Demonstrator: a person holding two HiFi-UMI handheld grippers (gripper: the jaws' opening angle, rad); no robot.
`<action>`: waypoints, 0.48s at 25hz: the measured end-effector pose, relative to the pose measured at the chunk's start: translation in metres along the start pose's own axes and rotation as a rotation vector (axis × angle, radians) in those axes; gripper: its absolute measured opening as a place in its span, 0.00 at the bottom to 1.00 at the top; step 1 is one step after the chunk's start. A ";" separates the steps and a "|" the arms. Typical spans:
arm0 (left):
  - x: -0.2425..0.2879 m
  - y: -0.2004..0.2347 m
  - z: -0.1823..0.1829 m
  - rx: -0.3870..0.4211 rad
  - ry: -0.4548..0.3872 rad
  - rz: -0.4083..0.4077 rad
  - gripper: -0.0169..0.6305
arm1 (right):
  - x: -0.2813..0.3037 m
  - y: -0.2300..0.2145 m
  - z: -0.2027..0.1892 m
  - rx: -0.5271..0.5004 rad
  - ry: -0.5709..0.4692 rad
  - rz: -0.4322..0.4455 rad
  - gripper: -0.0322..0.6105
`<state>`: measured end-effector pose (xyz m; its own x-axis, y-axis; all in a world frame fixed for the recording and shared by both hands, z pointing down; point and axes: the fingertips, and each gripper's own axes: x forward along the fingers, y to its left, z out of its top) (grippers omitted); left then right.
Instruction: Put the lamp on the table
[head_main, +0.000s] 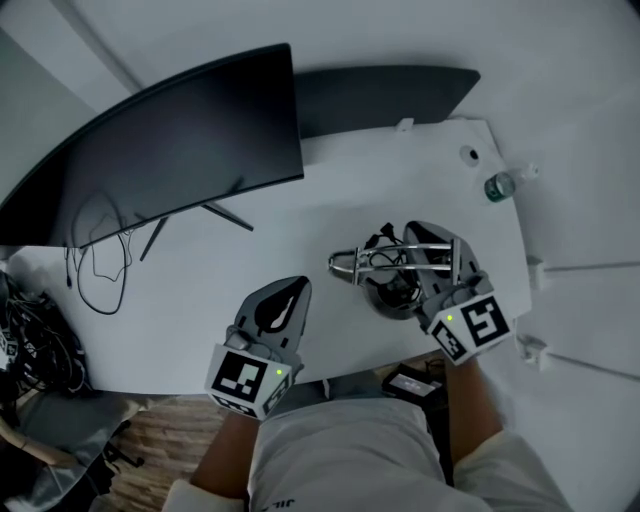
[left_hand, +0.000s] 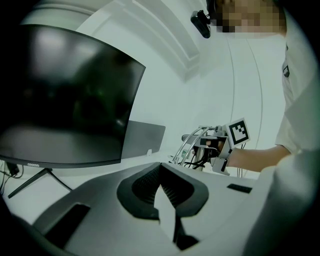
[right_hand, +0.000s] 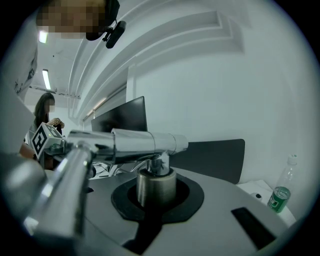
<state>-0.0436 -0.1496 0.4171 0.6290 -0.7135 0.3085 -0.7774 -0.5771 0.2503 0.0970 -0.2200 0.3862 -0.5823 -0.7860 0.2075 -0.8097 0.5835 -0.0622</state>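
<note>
The lamp (head_main: 388, 262) is a chrome one with folded tube arms, a dark round base and a tangled black cord. It is over the front right part of the white table (head_main: 300, 200). My right gripper (head_main: 424, 250) is shut on it: in the right gripper view a metal cylinder of the lamp (right_hand: 156, 186) stands between the jaws, with the chrome arm crossing above. My left gripper (head_main: 298, 288) hovers left of the lamp, apart from it. Its jaws meet at the tips with nothing between them (left_hand: 161, 172). From there the lamp (left_hand: 196, 146) shows ahead to the right.
A wide curved monitor (head_main: 180, 150) on a thin-legged stand fills the table's back left, with loose cables (head_main: 100, 255) below it. A dark flat panel (head_main: 390, 95) stands at the back. A water bottle (head_main: 500, 185) is near the right edge. A black item (head_main: 410, 382) lies below the front edge.
</note>
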 end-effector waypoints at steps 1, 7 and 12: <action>0.000 0.000 0.000 -0.003 0.001 0.003 0.03 | 0.002 -0.002 -0.002 0.003 0.001 0.000 0.10; -0.002 0.006 0.001 -0.026 0.009 0.022 0.03 | 0.017 -0.003 -0.014 0.000 0.004 0.004 0.10; -0.002 0.008 -0.001 -0.023 0.016 0.033 0.03 | 0.024 -0.004 -0.022 -0.009 0.003 0.017 0.10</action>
<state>-0.0515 -0.1522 0.4194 0.6031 -0.7256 0.3313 -0.7976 -0.5440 0.2606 0.0877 -0.2364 0.4133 -0.5962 -0.7751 0.2092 -0.7987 0.5990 -0.0567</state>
